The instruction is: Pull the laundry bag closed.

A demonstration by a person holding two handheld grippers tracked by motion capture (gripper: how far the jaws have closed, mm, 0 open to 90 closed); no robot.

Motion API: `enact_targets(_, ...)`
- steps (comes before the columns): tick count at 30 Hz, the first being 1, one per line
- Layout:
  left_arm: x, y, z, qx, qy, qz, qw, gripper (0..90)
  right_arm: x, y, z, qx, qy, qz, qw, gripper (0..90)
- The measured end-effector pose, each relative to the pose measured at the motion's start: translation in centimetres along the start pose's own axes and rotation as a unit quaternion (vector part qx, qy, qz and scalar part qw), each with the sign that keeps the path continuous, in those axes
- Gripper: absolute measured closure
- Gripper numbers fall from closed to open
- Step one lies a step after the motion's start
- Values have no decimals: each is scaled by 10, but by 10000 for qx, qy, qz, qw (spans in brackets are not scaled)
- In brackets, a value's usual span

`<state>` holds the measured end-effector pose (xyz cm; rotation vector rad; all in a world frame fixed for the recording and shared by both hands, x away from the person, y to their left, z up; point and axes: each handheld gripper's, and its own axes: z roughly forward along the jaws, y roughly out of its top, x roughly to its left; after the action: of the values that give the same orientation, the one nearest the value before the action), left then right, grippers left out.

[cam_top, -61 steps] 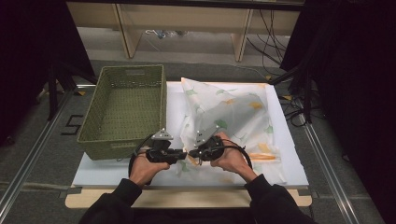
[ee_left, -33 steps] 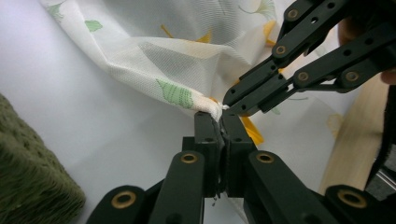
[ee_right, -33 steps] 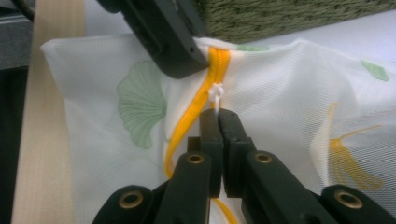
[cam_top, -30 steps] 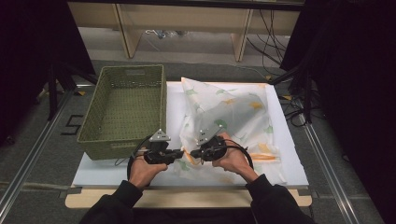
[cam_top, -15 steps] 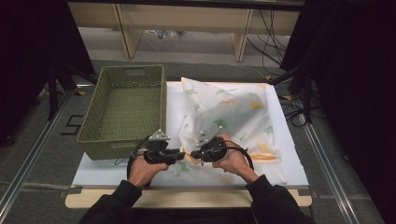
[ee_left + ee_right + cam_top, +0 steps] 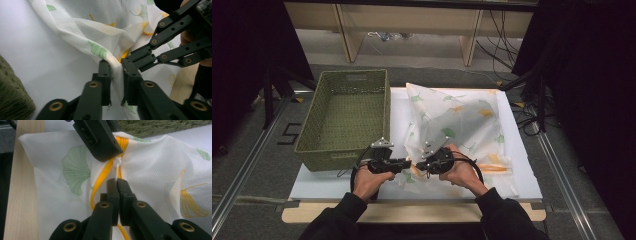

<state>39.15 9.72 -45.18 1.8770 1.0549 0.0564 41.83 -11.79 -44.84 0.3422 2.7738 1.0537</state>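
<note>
A white mesh bag (image 6: 462,117) printed with green and yellow leaves lies on the white mat (image 6: 522,165). Both grippers meet at its front left corner. My left gripper (image 6: 406,162) is shut on a bunched fold of the bag (image 6: 100,30) beside the yellow zipper (image 6: 101,178); in its own view the left gripper (image 6: 116,67) has fabric pinched between the jaws. My right gripper (image 6: 419,165) faces it, tip to tip. In the right gripper view my right gripper (image 6: 116,181) is shut on the small white zipper pull (image 6: 117,166).
An empty green woven basket (image 6: 344,115) stands on the mat's left side, close behind the left hand. The wooden table edge (image 6: 22,195) runs just in front of the bag. Cables and shelf legs lie on the floor beyond the table.
Both hands stay at the bag's front left corner. The left gripper wavered slightly to the left and back; the grips look the same.
</note>
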Motion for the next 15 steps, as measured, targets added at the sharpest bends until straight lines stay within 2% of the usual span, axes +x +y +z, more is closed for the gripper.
enact_targets(2,0,0,0,-3,10,58,10000,837,-1,0,0,-13,37,-84,10000,900)
enact_targets(3,0,0,-1,-4,18,120,9999,843,-2,-1,1,-55,69,-12,10000,896)
enact_targets(5,-1,-1,-2,-16,42,196,9998,852,-4,-3,0,-111,258,305,9991,871)
enact_targets(7,-1,-1,-2,-38,26,233,9997,853,-5,-5,0,-187,232,374,9989,846)
enact_targets(8,-2,0,-3,-8,55,384,9992,853,-9,-8,-2,-239,298,513,9979,811)
enact_targets(9,-3,0,-2,-21,54,390,9992,853,-11,-10,-2,-272,366,615,9971,794)
enact_targets(11,-4,0,-2,-12,82,537,9985,853,-14,-13,-2,-268,450,784,9955,758)
enact_targets(12,-4,0,-2,-12,82,537,9985,853,-15,-14,-1,-276,453,810,9953,751)
enact_targets(13,-5,1,-2,18,42,661,9978,854,-16,-14,-1,-289,489,779,9953,747)
enact_targets(15,-7,2,-2,-10,-47,777,9970,853,-15,-13,0,-470,577,639,9952,737)
